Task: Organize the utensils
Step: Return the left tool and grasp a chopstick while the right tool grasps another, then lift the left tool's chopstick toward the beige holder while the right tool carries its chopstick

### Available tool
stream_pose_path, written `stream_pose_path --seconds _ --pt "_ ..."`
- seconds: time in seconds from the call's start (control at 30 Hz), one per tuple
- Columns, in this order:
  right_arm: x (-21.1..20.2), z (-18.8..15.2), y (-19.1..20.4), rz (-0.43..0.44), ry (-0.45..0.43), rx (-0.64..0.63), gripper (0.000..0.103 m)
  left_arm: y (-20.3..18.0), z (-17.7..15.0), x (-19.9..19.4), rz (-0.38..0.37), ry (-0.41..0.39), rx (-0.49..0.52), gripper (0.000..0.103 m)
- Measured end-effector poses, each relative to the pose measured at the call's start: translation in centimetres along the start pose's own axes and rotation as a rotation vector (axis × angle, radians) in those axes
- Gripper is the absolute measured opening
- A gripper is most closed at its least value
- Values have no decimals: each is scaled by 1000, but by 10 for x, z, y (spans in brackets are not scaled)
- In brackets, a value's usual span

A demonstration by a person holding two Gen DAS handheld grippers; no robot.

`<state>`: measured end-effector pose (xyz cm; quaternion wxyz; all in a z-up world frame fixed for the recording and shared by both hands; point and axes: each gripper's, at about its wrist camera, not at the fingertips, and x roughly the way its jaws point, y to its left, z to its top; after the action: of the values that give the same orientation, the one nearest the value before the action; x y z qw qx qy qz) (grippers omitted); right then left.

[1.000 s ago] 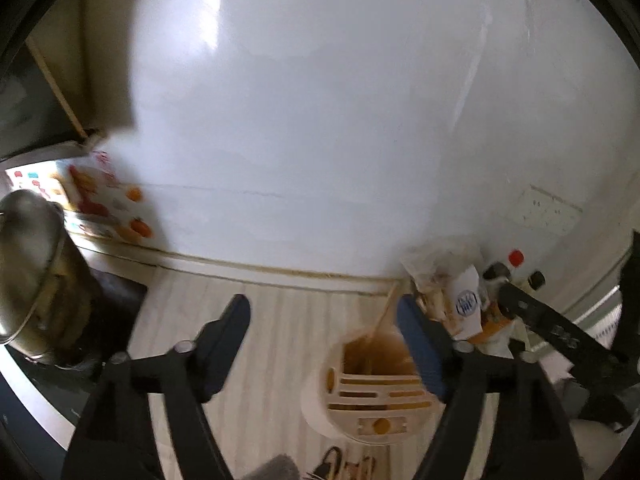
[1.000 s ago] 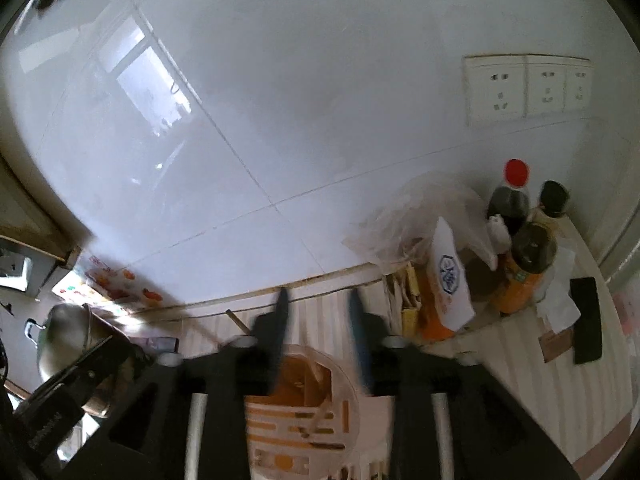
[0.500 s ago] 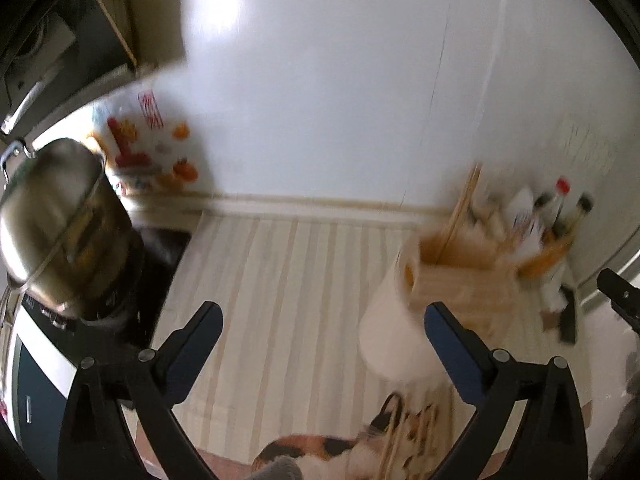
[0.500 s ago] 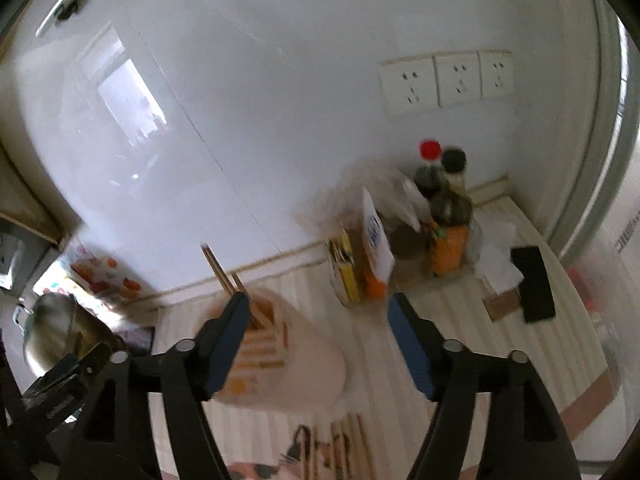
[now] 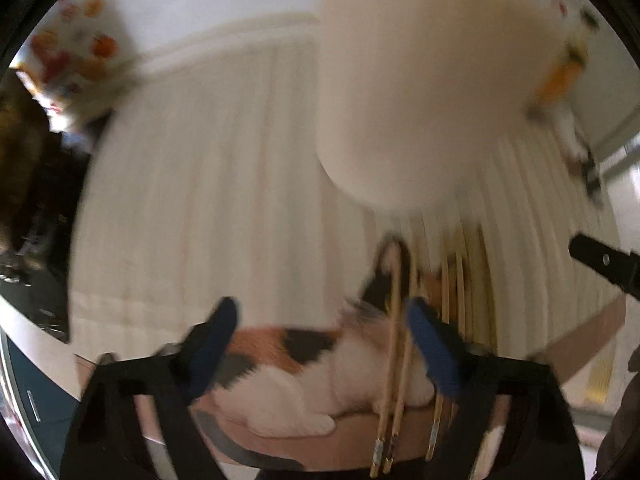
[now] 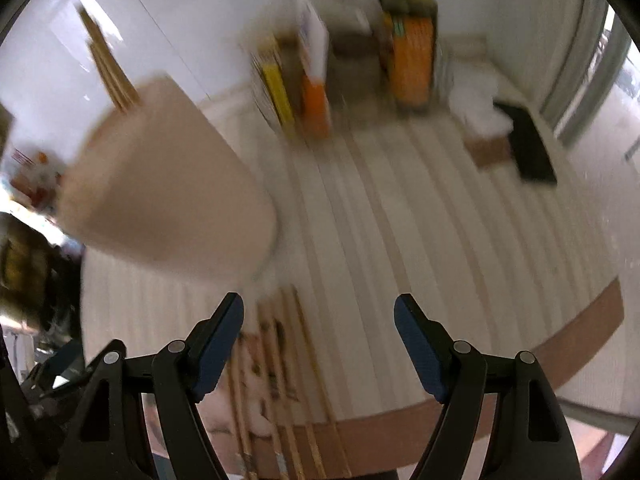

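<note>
Daylight glares off my white wall (image 6: pixel 192 12); everything below it is motion-smeared, with dark fisheye-bent edges.

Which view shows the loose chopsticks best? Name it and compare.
Left wrist view: the chopsticks lie lengthwise over a calico cat, metal tips visible, though blurred. Right wrist view shows them smeared by blur, beside the left finger.

Both grippers share one build. The left gripper (image 5: pixel 320 322) has two matte black angular arms, each ending in a dark blue rounded pad. The right gripper (image 6: pixel 319 320) shows the same black linkage with open triangular cut-outs and round silver pivot screws near each finger base, and the blue pads (image 6: pixel 416 348) line the inner finger faces
</note>
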<state>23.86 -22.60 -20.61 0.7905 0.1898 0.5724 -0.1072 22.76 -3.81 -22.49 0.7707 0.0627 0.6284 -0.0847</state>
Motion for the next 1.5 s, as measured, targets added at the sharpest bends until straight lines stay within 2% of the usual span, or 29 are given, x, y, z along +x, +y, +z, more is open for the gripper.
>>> stream_pose_path --seconds 0.13,0.2,0.3,0.37,0.43,0.53,0.7,0.93,1.03,1.1,1.23,1.5 --pt "30 -20 -14 -30 77 13 74 -19 -15 41 -70 115 28 44" --pt "41 -29 -20 -46 109 16 72 -24 -18 53 -87 149 29 35" --pt "52 -41 -30 -63 143 23 72 -33 -20 62 -79 157 50 29" --pt "54 -46 -34 -66 153 25 72 -40 -20 63 -53 145 82 12" --pt "56 -50 -38 -67 161 26 71 -41 -19 64 -31 138 84 4" --pt "56 -52 -38 -61 171 21 70 -27 -19 65 -8 136 32 4" --pt "61 -53 -28 -29 189 -17 58 10 -27 65 7 150 -79 4" --pt "83 -54 1 -27 233 -112 45 32 -31 60 -1 148 -99 5" --pt "91 -59 9 -68 250 -158 29 33 -31 61 2 143 -96 5" --pt "93 -64 13 -109 242 -199 8 34 -34 61 0 143 -97 5" --pt "96 -75 8 -151 243 -196 7 34 -36 59 -4 141 -101 5" --pt "97 -79 -26 -155 291 -171 8 31 -32 61 -3 152 -101 7"
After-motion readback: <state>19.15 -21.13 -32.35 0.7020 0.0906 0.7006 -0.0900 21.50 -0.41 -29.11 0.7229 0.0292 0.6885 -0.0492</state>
